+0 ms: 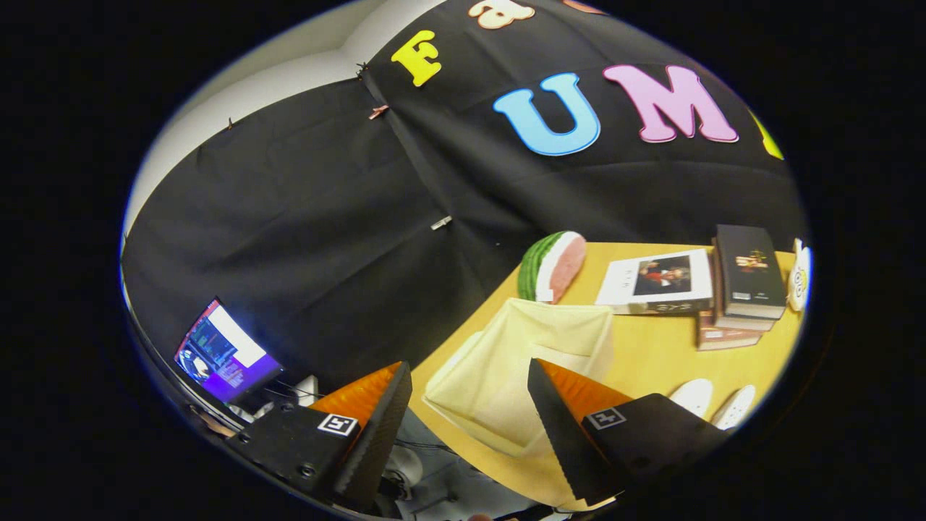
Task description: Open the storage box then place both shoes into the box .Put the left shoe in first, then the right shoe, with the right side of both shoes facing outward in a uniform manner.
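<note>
1. The gripper (470, 412) is held above the near corner of the wooden counter (655, 354), its fingers spread wide apart and grasping nothing.
2. The storage box (506, 369), a pale cream fabric one, sits on the counter between and just beyond the fingers. Its soft top looks folded over it; whether it is fully closed I cannot tell.
3. The right finger crosses in front of the box's near right corner and hides that part.
4. The two shoes (712, 401), both white, lie side by side on the counter to the right of the box, just past the right finger's mount, which covers their near ends. Only their rounded ends show, so which is left and which is right cannot be told.
5. A toy watermelon slice (551, 265) stands just behind the box, close to the black cloth wall.
6. A flat book with a picture cover (660, 282) lies right of the slice, and beside it a stack of books (745, 286) with a dark one on top.
7. A small white object (799, 275) stands beyond the stack, too cut off to identify.
8. Off the counter, beyond the left finger, a lit screen (224, 354) glows low against the cloth.
</note>
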Motion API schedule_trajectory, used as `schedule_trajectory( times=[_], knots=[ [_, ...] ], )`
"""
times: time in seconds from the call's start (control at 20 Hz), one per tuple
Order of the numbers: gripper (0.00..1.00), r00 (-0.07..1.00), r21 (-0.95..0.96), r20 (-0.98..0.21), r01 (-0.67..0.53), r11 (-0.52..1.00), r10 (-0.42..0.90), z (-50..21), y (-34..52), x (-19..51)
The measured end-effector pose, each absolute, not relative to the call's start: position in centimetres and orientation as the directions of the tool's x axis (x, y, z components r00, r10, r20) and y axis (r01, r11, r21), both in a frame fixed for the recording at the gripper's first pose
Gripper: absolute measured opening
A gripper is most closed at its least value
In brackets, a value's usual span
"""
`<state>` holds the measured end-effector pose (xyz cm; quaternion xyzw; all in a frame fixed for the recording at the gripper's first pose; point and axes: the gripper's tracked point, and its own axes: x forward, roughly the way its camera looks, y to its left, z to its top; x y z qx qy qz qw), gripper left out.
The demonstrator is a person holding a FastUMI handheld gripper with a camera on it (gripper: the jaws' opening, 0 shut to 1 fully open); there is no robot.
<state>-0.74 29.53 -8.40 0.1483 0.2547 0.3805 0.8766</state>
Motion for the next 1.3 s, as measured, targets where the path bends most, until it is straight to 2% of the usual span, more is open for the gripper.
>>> schedule_trajectory(
  times=[0.3, 0.55, 0.95, 1.05, 1.2, 1.3],
  knots=[
    [0.98, 0.716, 0.260, -0.492, -0.423, 0.868, 0.496, -15.6, 16.5, -1.8],
    [0.98, 0.680, 0.147, -0.654, -0.314, 0.938, 0.330, -24.9, 10.5, -3.0],
    [0.91, 0.532, -0.024, -0.829, -0.341, 0.940, 0.172, -35.1, 9.0, -2.0],
    [0.86, 0.522, -0.037, -0.841, -0.320, 0.947, 0.144, -36.5, 9.2, -0.8],
    [0.85, 0.530, -0.088, -0.840, -0.340, 0.936, 0.114, -37.5, 9.4, 0.5],
    [0.80, 0.615, -0.116, -0.781, -0.313, 0.943, 0.108, -37.1, 9.6, 2.3]
  ],
)
